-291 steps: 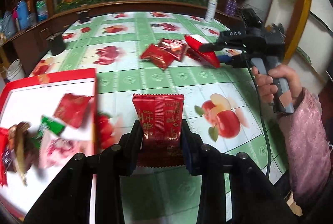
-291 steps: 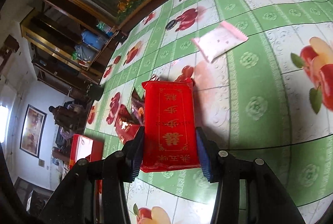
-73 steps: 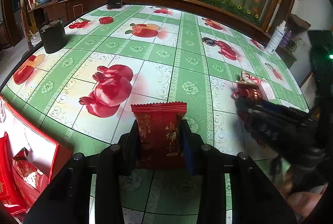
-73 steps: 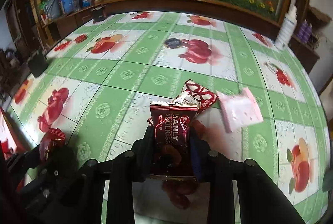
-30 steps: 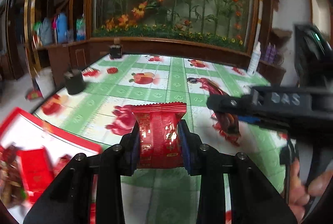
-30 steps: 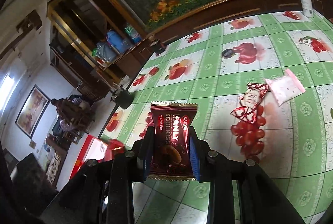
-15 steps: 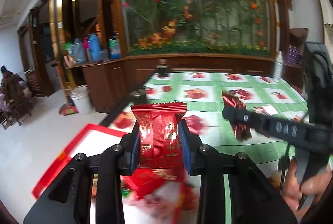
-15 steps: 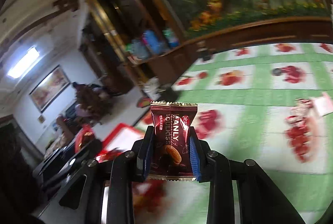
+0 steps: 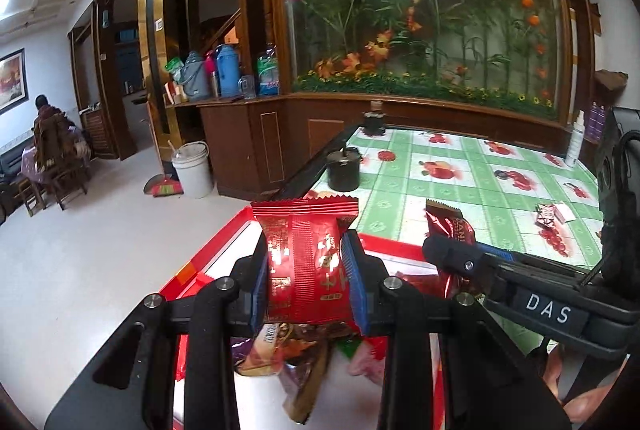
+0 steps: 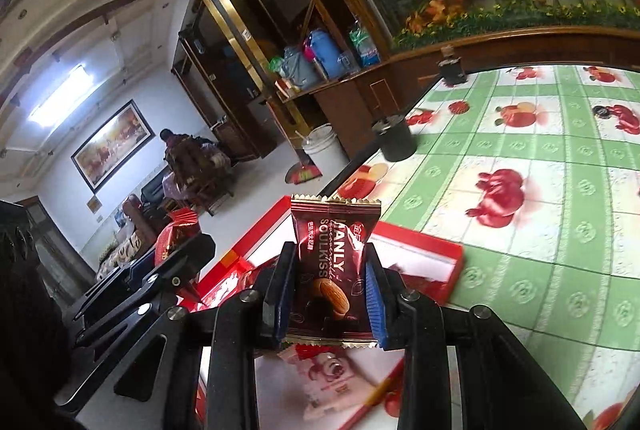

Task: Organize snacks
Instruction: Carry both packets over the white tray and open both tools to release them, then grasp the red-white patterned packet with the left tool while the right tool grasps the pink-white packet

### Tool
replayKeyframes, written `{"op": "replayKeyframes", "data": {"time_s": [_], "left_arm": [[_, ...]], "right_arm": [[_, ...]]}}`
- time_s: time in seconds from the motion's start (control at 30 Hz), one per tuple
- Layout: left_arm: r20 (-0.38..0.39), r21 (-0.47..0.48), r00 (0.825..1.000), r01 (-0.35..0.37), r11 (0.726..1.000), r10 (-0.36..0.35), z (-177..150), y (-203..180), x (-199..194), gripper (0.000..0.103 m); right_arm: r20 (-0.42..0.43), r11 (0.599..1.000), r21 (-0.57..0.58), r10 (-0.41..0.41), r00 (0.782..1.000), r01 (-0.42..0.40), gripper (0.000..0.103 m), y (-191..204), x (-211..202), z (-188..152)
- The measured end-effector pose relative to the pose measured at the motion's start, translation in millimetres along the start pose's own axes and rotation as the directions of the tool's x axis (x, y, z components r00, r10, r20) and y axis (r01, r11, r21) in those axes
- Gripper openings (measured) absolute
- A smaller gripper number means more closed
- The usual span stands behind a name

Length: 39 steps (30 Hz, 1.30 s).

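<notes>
1. i am in a big room with a flower wall, at a table (image 9: 460, 190) with a green cloth with fruit pictures on it.
2. on the left, my left gripper (image 9: 308, 286) pinches a red snack pack (image 9: 306, 262) by its sides, so it stands up and does not slip.
3. just under it is the red tray (image 9: 224, 242), where a pile of snacks (image 9: 304, 358) already lies. i hold the pack up over it so i think it can drop in.
4. more to the right, my right gripper (image 10: 326, 304) pinches a dark almond chocolate pack (image 10: 332, 270) the same way, also above the tray.
5. far right, a few small snacks (image 9: 554, 214) wait on the cloth, well apart from the tray.
</notes>
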<state>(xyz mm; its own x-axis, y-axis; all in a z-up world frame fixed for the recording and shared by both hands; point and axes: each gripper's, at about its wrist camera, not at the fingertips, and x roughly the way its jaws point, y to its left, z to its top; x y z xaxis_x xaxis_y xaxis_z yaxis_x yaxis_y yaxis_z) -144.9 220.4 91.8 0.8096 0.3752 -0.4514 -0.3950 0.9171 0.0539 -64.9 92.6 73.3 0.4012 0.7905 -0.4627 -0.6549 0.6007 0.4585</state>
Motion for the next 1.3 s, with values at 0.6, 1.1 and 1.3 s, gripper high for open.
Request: {"op": "replayKeyframes", "data": {"time_s": [0.6,1.1,1.3], "left_arm": [[-0.059,-0.043,0.998,0.002,0.999,-0.004,-11.7,22.8,21.0,0.032],[-0.075,-0.062,0.995,-0.070,0.996,0.066,-12.7,25.8,23.9,0.068],[-0.029,-0.068,0.992,-0.125,0.990,0.123,-9.7,33.8,14.5,0.078]], "right_arm": [[-0.082,0.997,-0.071,-0.027,0.996,0.021,0.034,18.4,32.5,-9.5],[-0.071,0.999,-0.034,-0.023,0.997,0.021,0.041,7.7,24.3,-4.5],[0.029,0.996,0.077,-0.043,0.999,0.041,0.050,-31.1,-8.5,15.9]]}}
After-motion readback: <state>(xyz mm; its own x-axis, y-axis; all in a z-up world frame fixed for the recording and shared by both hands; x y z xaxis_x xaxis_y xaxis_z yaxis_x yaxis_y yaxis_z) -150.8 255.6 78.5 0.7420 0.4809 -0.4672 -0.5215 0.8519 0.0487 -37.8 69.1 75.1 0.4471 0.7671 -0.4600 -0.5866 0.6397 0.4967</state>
